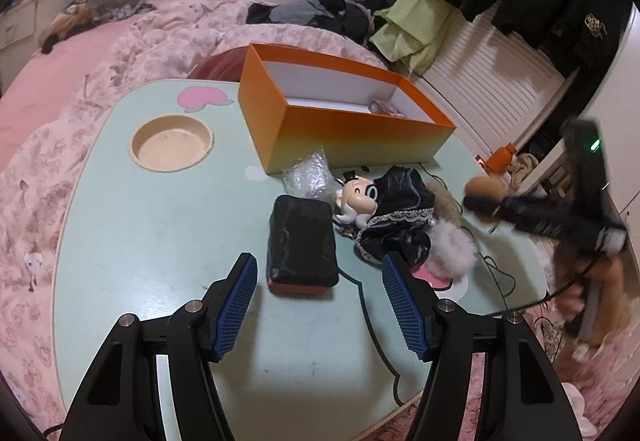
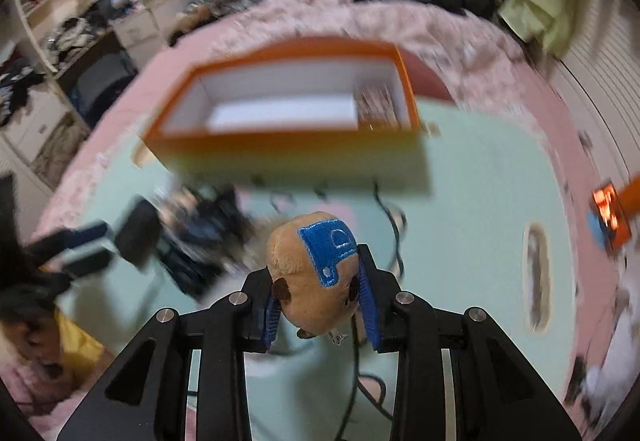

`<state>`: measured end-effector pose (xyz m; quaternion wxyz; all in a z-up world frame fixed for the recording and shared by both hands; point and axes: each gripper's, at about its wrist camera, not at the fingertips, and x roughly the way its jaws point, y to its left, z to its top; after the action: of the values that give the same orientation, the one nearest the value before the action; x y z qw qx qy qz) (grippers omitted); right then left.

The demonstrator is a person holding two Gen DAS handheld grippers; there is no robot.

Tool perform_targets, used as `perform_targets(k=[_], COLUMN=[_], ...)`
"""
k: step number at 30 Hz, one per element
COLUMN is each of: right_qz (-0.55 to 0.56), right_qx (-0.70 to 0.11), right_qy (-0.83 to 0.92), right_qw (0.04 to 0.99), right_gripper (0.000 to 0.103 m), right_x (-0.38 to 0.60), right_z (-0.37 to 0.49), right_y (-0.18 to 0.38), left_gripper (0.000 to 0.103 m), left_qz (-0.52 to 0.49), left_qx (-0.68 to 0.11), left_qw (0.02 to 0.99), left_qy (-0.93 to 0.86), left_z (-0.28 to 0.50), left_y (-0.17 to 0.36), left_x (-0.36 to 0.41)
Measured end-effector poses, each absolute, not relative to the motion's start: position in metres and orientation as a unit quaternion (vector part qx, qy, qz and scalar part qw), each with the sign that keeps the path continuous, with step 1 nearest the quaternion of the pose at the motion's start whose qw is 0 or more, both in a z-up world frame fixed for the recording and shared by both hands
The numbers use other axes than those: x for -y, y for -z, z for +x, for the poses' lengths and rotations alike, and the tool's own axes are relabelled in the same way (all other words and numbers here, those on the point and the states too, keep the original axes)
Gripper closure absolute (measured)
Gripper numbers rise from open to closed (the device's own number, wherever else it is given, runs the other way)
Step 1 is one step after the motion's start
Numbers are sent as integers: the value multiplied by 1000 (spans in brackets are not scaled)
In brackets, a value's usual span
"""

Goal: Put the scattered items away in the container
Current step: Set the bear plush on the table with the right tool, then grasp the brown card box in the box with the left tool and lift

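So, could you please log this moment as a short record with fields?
container: orange box, open, a small patterned item in one end
right gripper: fingers closed on brown plush toy with blue patch
left gripper: open, empty, above table
on table: black pouch, doll in black dress, bubble wrap

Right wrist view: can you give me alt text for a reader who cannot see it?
The right gripper grips a tan plush toy with a blue patch, above a pale green table. Beyond it, blurred, stands an open orange box with one small item in its right end.
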<state>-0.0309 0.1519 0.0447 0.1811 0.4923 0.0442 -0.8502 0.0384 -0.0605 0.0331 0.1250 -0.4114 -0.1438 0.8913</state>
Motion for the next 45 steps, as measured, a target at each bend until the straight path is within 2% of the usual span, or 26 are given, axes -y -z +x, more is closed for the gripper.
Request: perform_targets(k=[5,7,9,13,21,29,33,36,39,45], right_qz=[482,460,425,387,410,425,420,414,412,408], right_qx=[-1,-4,-11,-22,-53,-43,-46,-42,-39,-43], right_qy=[857,870,887,904,897,892,894,895,896,898], right_qw=[179,178,179,177,155,148,152,157,158,161], right_gripper=[64,54,33,23,23,22,21,21,20,20], right_x=[-153,-150,-146,-145,-152,-156,-155,-157,-157,-158], right_z=[-18,-10,3,29,61,58,61,62,64,67], right_y=[-28,-33,-44,-54,-20,-1,0,0,0,0], left_gripper=[39,39,39,39,39,39,39,39,39,51], left_qz=[-414,-414,-415,-416,-388,-382,-426,-488,-539,-611], left_qx=[140,140,140,138,143,113,137,159,160,159], left_qw=[127,127,127,129,109,116,172,172,124,64], left_qy=[-890,-890,-890,-890,-904,-910,-877,-841,-818,-773], left_z=[39,39,39,39,43,14,-51,-113,-173,-237], left_y=[-33,-33,-33,-33,-40,-84,-114,-114,-97,-45], left_x=[58,58,58,54,53,24,-10,-36,-59,-89])
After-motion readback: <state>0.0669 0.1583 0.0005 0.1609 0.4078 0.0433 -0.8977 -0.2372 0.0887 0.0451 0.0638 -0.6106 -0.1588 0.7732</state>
